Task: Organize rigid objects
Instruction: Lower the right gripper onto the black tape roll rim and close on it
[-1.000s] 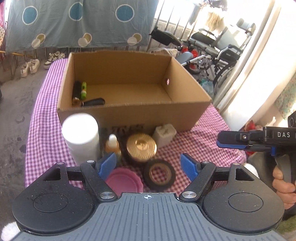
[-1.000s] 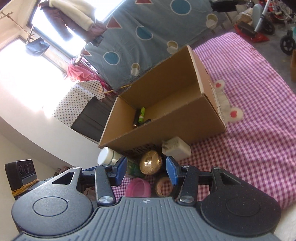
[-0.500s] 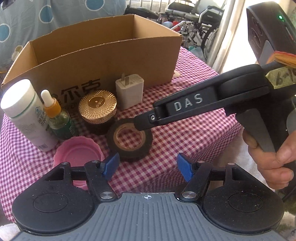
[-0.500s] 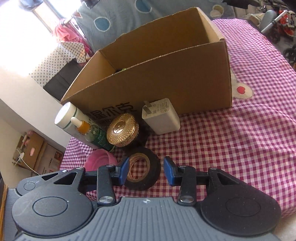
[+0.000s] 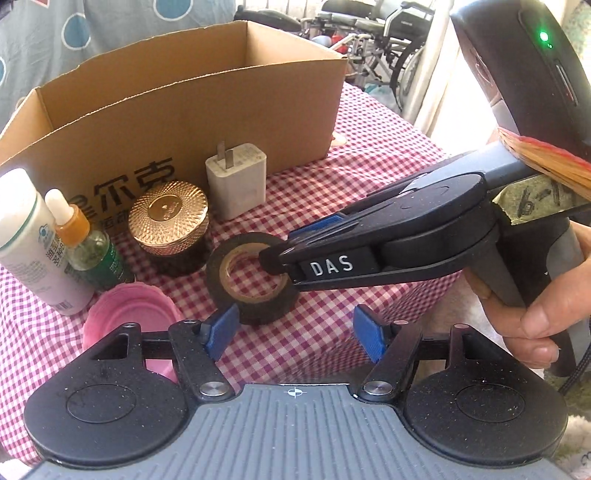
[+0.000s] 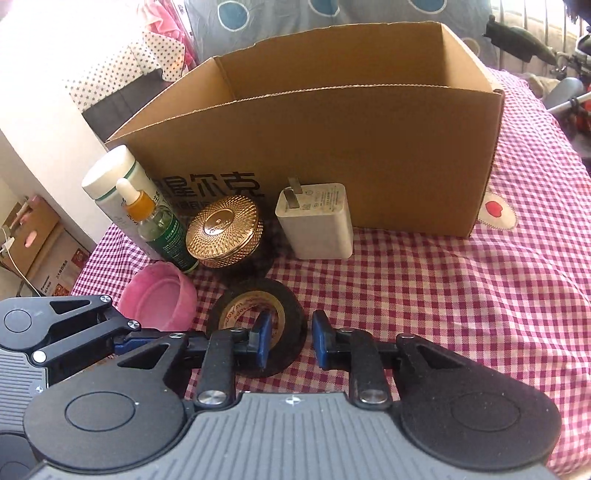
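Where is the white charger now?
In both views, the white charger stands on the checked cloth against the cardboard box, right of the gold-lidded jar.

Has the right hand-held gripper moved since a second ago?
Yes. The right hand-held gripper dropped from above the brown cardboard box onto the black tape roll, jaws closing.

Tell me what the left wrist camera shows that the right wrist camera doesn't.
Only the left wrist view shows the hand holding the right gripper, seen from the side, and a wheelchair behind. Only the right wrist view looks along the closing jaws straddling the wall of the tape roll, one finger in its hole. Both show the cardboard box, charger, gold-lidded jar, dropper bottle and pink lid.
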The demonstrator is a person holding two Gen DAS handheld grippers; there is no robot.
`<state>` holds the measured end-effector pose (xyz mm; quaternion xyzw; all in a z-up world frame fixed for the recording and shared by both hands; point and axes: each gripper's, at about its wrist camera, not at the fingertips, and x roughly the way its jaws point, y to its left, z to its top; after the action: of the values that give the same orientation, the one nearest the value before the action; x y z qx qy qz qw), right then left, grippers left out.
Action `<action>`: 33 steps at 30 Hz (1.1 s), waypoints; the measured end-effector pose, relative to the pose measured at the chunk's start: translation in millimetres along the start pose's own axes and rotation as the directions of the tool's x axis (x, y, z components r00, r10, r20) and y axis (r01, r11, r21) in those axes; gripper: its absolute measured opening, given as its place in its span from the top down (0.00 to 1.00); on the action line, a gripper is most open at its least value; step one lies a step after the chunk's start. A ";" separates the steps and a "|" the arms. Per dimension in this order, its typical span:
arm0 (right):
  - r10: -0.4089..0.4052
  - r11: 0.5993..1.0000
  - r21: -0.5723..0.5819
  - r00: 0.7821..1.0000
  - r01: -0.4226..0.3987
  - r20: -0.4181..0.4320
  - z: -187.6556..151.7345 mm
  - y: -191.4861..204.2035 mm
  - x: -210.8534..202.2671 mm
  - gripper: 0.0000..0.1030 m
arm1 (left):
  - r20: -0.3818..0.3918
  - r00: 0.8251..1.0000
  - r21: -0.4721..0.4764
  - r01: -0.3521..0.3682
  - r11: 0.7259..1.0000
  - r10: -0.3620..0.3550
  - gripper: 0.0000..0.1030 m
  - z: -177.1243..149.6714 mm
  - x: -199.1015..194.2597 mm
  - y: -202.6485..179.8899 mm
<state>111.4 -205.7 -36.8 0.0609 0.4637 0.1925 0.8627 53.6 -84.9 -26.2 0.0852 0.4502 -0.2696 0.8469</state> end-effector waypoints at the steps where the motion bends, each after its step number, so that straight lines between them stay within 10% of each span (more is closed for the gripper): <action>1: -0.009 1.000 0.011 1.000 0.009 0.003 -1.4 -3.2 -2.4 0.76 | 0.003 1.000 0.007 0.000 1.000 0.000 0.33 1.0 0.3 -1.9; 33: 0.022 0.990 0.134 0.994 -0.037 0.108 -23.6 -33.3 -25.1 0.75 | 0.025 0.999 0.101 -0.047 0.994 0.045 0.37 11.6 35.4 -18.3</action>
<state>88.7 -247.8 -40.0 0.1365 0.4282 0.1698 0.8770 68.0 -118.3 -46.2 0.1356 0.4240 -0.2735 0.8526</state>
